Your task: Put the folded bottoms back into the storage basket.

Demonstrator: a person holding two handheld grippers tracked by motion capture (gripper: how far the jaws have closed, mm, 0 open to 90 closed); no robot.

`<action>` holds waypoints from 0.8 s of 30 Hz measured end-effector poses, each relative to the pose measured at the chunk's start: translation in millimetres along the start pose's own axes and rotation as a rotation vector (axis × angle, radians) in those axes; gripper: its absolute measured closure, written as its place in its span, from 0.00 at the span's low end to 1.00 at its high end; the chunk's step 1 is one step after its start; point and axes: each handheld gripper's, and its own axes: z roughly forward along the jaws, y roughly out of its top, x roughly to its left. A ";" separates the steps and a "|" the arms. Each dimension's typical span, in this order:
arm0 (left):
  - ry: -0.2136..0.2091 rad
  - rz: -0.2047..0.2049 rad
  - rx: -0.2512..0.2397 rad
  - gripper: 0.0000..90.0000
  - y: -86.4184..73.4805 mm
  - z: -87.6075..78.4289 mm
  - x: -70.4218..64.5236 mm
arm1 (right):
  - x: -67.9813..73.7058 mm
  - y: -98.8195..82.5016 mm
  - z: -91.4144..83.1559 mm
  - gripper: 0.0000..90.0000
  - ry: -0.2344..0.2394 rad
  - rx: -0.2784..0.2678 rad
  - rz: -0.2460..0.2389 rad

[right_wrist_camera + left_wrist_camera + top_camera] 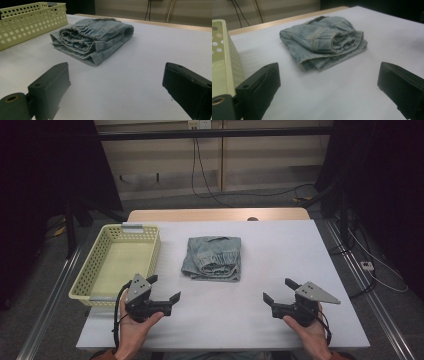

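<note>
- The left gripper (166, 288) and right gripper (278, 290) hover at the table's (280, 250) near edge, jaws spread wide, nothing between them.
- The folded denim garment (212, 258) lies mid-table, at about one o'clock from the left gripper and eleven o'clock from the right, well apart from both.
- Risk: pinching only the top layer would likely let the fold fall open when lifted.
- Risk: a carry toward nine o'clock could snag the rim of the yellow basket (151, 254).
- The basket holds nothing.
</note>
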 end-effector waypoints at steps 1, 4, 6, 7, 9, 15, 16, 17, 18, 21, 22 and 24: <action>0.000 0.000 0.000 0.06 0.0 0.0 0.0 | 0.0 0.0 0.0 0.08 0.000 0.000 0.000; -0.019 -0.007 0.005 0.06 0.0 1.8 -1.4 | 0.5 -0.2 0.9 0.08 0.005 0.004 0.000; -0.036 -0.008 0.008 0.05 0.8 2.8 -1.5 | 0.9 -0.3 1.2 0.08 0.006 0.004 -0.003; -0.040 -0.012 0.013 0.05 0.9 3.7 -1.8 | 1.0 -0.2 1.3 0.08 0.006 0.005 -0.002; -0.056 -0.019 0.024 0.05 1.1 5.5 -1.4 | 1.0 -0.2 1.5 0.08 0.007 0.012 0.002; -0.084 -0.046 0.034 0.04 4.3 10.6 0.1 | 0.1 -0.8 1.8 0.08 0.011 0.014 0.002; -0.084 -0.044 0.041 0.04 5.3 11.6 -0.3 | 0.6 -0.8 2.0 0.08 0.010 0.015 0.009; -0.080 -0.039 0.043 0.04 6.5 12.9 -0.7 | 0.6 -0.8 2.0 0.08 0.010 0.015 0.009; -0.081 -0.035 0.042 0.04 7.8 14.1 -1.4 | 0.7 -0.8 2.0 0.08 0.011 0.015 0.010; -0.075 -0.026 0.059 0.05 10.2 17.3 -3.0 | 0.0 -1.0 1.7 0.08 0.015 0.014 0.006; -0.082 -0.030 0.060 0.05 10.3 18.6 -3.3 | -0.2 -1.0 1.7 0.07 0.016 0.013 0.007; -0.080 -0.030 0.059 0.05 12.0 19.8 -3.5 | 0.0 -1.0 1.4 0.07 0.020 0.011 0.010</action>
